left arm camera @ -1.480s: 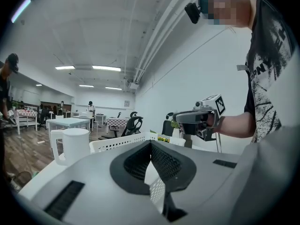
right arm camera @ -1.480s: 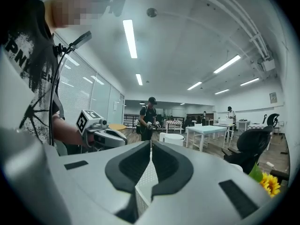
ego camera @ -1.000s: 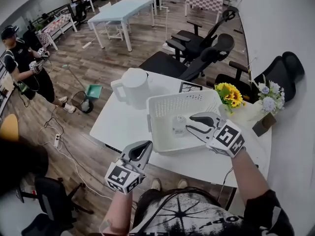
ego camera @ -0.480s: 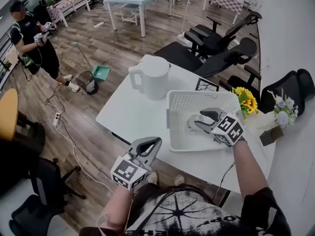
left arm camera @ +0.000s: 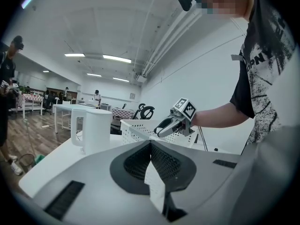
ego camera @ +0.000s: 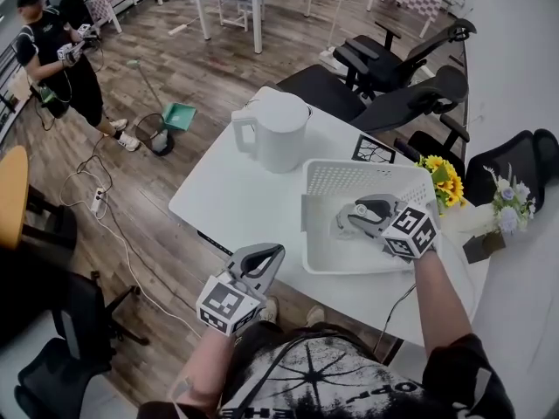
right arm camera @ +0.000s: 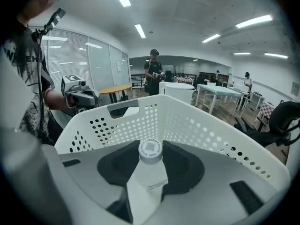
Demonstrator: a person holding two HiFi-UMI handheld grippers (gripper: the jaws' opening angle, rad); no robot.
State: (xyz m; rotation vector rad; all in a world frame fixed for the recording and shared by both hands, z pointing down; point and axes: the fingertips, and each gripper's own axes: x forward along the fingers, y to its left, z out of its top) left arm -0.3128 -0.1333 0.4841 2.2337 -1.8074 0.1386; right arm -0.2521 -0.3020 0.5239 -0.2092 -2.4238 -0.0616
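1. My right gripper (ego camera: 348, 223) has its jaws clamped on a clear, white-capped bottle (right arm camera: 149, 170), down inside the white basket (right arm camera: 201, 125) on the table (ego camera: 229, 201)
2. My left gripper (left arm camera: 151, 159) has its jaws pressed together on nothing, just off the table's near edge, well apart from the basket
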